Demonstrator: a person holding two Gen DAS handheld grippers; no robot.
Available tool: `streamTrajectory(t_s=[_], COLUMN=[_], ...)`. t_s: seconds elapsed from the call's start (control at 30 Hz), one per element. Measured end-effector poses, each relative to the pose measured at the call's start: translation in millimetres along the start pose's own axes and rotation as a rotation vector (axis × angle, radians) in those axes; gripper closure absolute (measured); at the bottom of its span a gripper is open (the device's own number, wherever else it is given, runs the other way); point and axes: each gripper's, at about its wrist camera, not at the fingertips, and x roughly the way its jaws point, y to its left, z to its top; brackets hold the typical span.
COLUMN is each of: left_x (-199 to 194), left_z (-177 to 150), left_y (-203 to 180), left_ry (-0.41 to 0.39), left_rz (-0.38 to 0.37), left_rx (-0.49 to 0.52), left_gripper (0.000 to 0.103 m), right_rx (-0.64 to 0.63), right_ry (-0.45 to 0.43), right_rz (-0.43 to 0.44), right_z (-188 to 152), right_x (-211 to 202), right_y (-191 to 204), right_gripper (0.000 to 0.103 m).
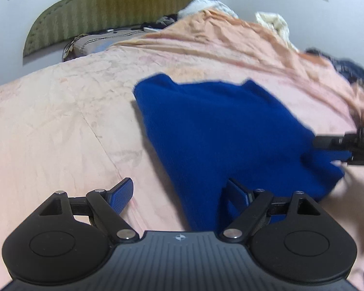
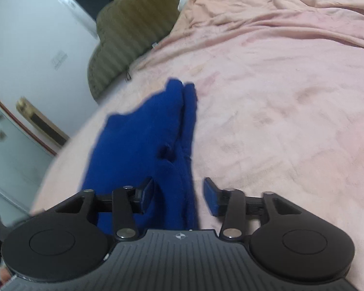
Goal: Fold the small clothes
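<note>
Both grippers, left point(image 1: 179, 198) and right point(image 2: 179, 195), stand released over the royal-blue knitted garment point(image 1: 220, 131) (partly folded) on the pink fleece blanket point(image 1: 60, 121).

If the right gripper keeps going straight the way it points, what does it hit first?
Most likely the blue garment: a fold of it already lies between the open fingers of the right gripper. Beyond that is only the pink blanket.

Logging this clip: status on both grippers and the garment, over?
Left gripper open, nothing gripped. Right gripper open, straddling an edge of the blue knit garment, pads not pressing. Garment lies on the pink blanket. Nothing in the way.
</note>
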Motion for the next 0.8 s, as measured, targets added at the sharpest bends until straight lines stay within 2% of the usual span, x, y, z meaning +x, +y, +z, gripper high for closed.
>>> streamTrajectory(t_s=[0.13,0.2,0.27,0.33,0.37,0.5,0.6,0.67,0.7,0.73,0.77,0.8], left_x=[10,24,45,70,81,100,118,129,134,138,142,142], left_z=[21,29,34,37,38,49,57,63,65,66,67,67], left_y=[31,48,65,75,78,78,75,80,83,85,85,84], left_ry=[-0.022,-0.004,0.042,0.107,0.128,0.114,0.102,0.083,0.077,0.076,0.088,0.099], left_rz=[-0.067,-0.109,-0.193,-0.295,-0.334,-0.436,-0.482,-0.512,-0.523,-0.523,-0.509,-0.489], left_rx=[-0.187,-0.288,-0.379,-0.442,-0.463,-0.47,-0.479,-0.52,-0.552,-0.577,-0.584,-0.573], left_gripper=[0.019,0.019,0.019,0.019,0.019,0.019,0.02,0.02,0.029,0.052,0.063,0.072], right_rx=[-0.072,-0.07,-0.042,-0.012,-0.005,-0.02,-0.015,-0.003,0.005,0.013,0.018,0.017], right_ry=[0.018,0.045,0.078,0.117,0.137,0.213,0.263,0.282,0.283,0.281,0.278,0.274], right_rz=[0.022,0.052,0.063,0.138,0.18,0.293,0.387,0.424,0.426,0.425,0.417,0.392], right_z=[17,27,36,47,51,74,89,97,100,103,105,105], right_x=[12,28,44,62,69,100,123,138,144,151,155,161], right_y=[12,7,-3,-14,-18,-25,-25,-22,-20,-17,-14,-11], right_gripper=[0.038,0.037,0.036,0.036,0.036,0.04,0.044,0.045,0.047,0.048,0.049,0.057])
